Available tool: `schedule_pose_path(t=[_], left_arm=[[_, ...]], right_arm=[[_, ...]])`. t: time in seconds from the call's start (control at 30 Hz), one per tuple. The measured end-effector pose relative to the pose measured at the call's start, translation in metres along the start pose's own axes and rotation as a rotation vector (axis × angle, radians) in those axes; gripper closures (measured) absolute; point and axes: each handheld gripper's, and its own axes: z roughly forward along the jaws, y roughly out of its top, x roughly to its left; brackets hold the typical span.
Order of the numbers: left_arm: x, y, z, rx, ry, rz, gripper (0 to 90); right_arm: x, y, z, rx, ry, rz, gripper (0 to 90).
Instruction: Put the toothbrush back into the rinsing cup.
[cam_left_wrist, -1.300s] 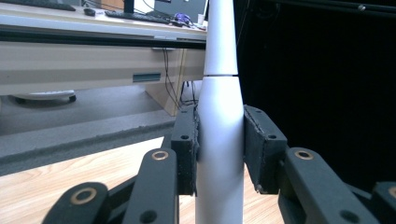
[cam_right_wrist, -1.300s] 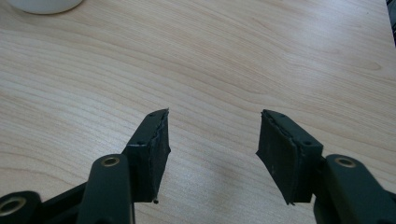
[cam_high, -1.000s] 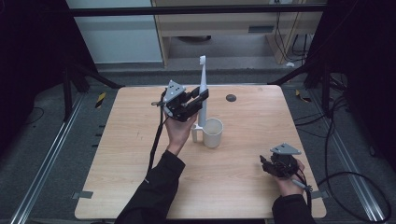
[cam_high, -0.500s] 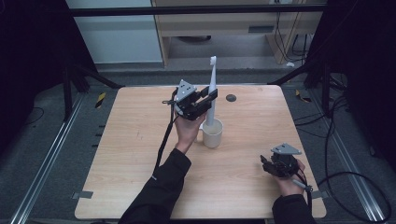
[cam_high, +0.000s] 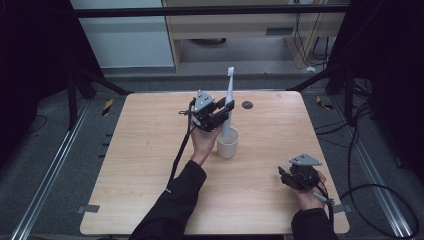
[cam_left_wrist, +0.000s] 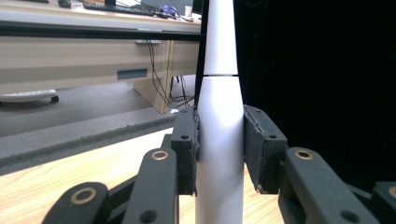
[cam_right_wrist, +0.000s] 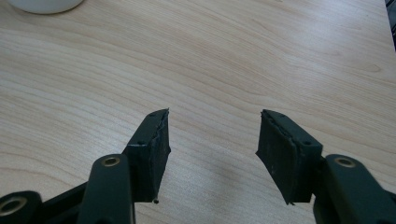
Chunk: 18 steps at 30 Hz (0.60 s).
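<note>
A white electric toothbrush (cam_high: 228, 102) stands upright with its lower end inside a white cup (cam_high: 227, 144) near the table's middle. My left gripper (cam_high: 224, 110) is shut on the toothbrush handle (cam_left_wrist: 219, 140), both pads pressed against its sides. The brush head points up, above the cup. My right gripper (cam_high: 289, 179) rests low at the table's front right, open, with bare wood between its fingertips (cam_right_wrist: 212, 140). The cup's rim (cam_right_wrist: 44, 4) shows at the top left of the right gripper view.
A small dark round disc (cam_high: 247, 105) lies on the wooden table (cam_high: 140, 165) behind the cup. Black frame bars and cables surround the table. A desk (cam_left_wrist: 70, 51) stands beyond the far edge.
My left gripper carried the toothbrush rightward and lowered its end into the cup. The right gripper stayed still.
</note>
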Motion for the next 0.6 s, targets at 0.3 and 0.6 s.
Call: schedule_pose_path(t=[0.3,0.6], left_arm=[[0.001,-0.015,0.005,0.031,0.006,0.004,66.1],[0.002,-0.031,0.007,0.058,0.005,-0.003,66.0]], right_arm=[[0.000,0.000,0.000,0.001,0.001,-0.001,43.2],[0.001,0.000,0.001,0.006,0.002,-0.006,43.2]])
